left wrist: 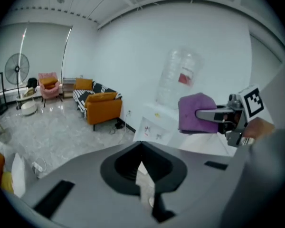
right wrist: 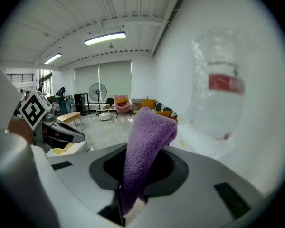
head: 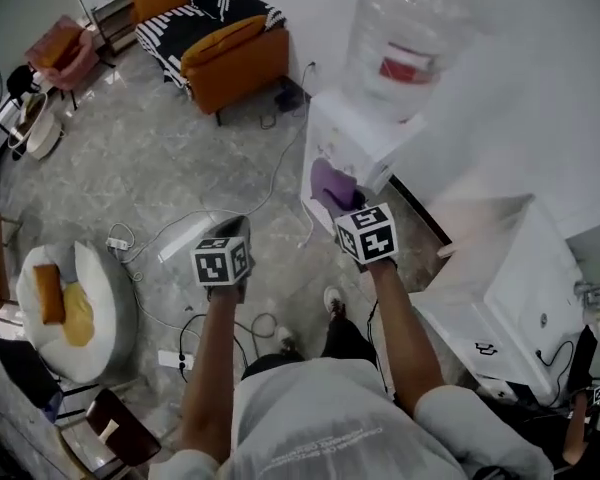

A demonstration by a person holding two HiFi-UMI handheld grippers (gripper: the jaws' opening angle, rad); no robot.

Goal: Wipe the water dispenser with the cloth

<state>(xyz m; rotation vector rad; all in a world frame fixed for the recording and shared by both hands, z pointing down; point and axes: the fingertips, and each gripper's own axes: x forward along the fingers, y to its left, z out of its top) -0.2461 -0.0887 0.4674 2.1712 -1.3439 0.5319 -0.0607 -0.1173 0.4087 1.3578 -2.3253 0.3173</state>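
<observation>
The white water dispenser [head: 352, 146] stands against the wall with a clear bottle [head: 408, 30] on top. My right gripper [head: 342, 204] is shut on a purple cloth [head: 329, 184], held just in front of the dispenser's upper front, beside its taps. In the right gripper view the cloth [right wrist: 146, 144] rises out of the jaws, and the bottle [right wrist: 219, 87] is close on the right. My left gripper [head: 234, 234] hangs to the left over the floor, shut with nothing in it. From the left gripper view the cloth [left wrist: 195, 111] shows in the right gripper [left wrist: 205, 114], before the dispenser [left wrist: 154, 124].
A white appliance [head: 515, 293] stands right of the dispenser. Cables [head: 185, 226] and a power strip [head: 175, 359] lie on the marble floor to the left. An orange sofa [head: 230, 48], a pink chair [head: 63, 53] and a white beanbag [head: 80, 313] stand further off.
</observation>
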